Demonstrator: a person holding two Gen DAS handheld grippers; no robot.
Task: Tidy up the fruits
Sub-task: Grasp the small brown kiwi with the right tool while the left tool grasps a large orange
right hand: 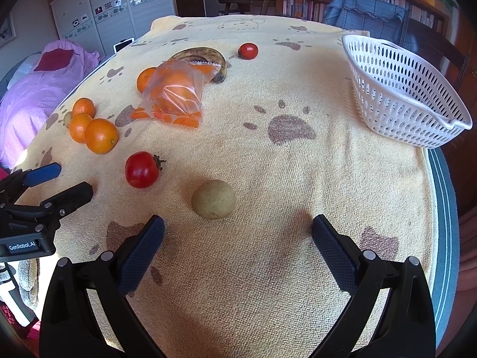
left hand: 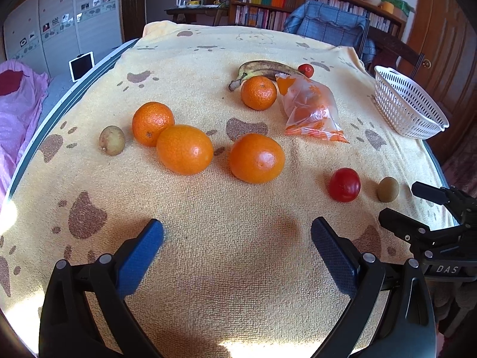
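From my left gripper (left hand: 237, 235), jaws wide and holding nothing, I count four loose oranges (left hand: 256, 158) on the towel-covered bench (left hand: 208, 238), two tomatoes (left hand: 344, 184), two kiwis (left hand: 388, 189) and one banana (left hand: 265, 70). A clear printed bag (left hand: 311, 112) lies beside the banana with orange fruit inside; how many I cannot tell. The white basket (right hand: 396, 89) sits at the bench's far right edge; I see nothing in it. My right gripper (right hand: 238, 235) hovers with jaws wide just short of a kiwi (right hand: 213, 199).
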